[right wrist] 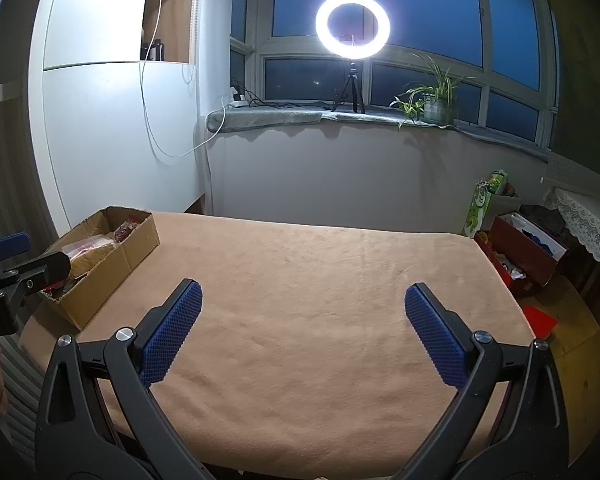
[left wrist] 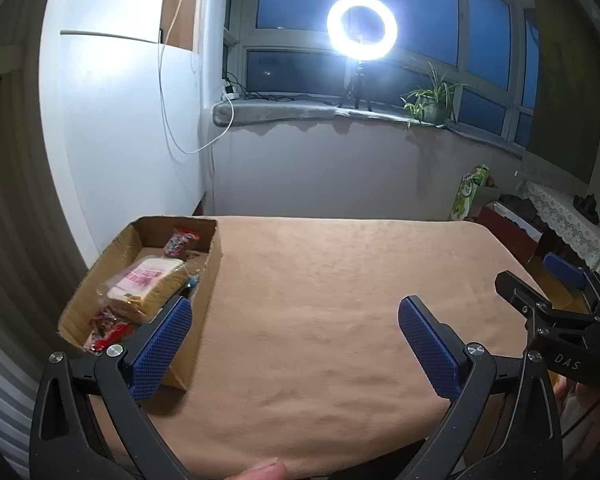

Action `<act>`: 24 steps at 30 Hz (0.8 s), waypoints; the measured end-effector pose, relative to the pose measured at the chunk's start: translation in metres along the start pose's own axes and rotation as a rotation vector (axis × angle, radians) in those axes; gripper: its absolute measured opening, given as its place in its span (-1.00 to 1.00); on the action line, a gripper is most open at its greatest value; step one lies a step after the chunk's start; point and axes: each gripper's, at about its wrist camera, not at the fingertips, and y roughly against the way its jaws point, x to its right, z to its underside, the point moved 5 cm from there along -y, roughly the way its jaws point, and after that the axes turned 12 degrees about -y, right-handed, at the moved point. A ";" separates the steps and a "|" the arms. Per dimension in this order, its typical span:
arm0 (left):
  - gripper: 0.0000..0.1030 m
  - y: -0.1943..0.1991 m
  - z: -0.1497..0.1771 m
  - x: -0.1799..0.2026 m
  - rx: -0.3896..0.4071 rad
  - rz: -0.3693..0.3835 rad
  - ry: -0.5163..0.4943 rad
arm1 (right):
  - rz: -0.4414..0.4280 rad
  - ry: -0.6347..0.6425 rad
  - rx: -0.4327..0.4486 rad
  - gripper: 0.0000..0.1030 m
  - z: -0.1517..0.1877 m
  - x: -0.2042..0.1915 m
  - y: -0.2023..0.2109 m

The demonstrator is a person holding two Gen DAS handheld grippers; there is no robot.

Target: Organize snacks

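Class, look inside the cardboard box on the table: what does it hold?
The cardboard box holds a wrapped sandwich-bread pack, a small red snack packet at its far end and red wrappers at its near end. Whatever lies beneath the bread is covered.

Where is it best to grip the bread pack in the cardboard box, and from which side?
Probably from above, across its narrow width: the bread pack lies flat in the cardboard box, whose walls block sideways approach. The open left gripper is nearest.
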 end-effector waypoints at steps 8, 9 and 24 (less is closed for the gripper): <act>0.99 0.002 0.000 0.000 0.008 -0.018 -0.010 | -0.003 0.003 -0.005 1.00 0.002 -0.001 0.000; 0.99 0.002 0.000 0.001 0.008 -0.020 -0.013 | -0.004 0.004 -0.006 1.00 0.002 0.000 -0.001; 0.99 -0.003 0.000 -0.003 -0.018 -0.037 -0.010 | -0.003 0.003 -0.008 1.00 0.002 -0.001 -0.002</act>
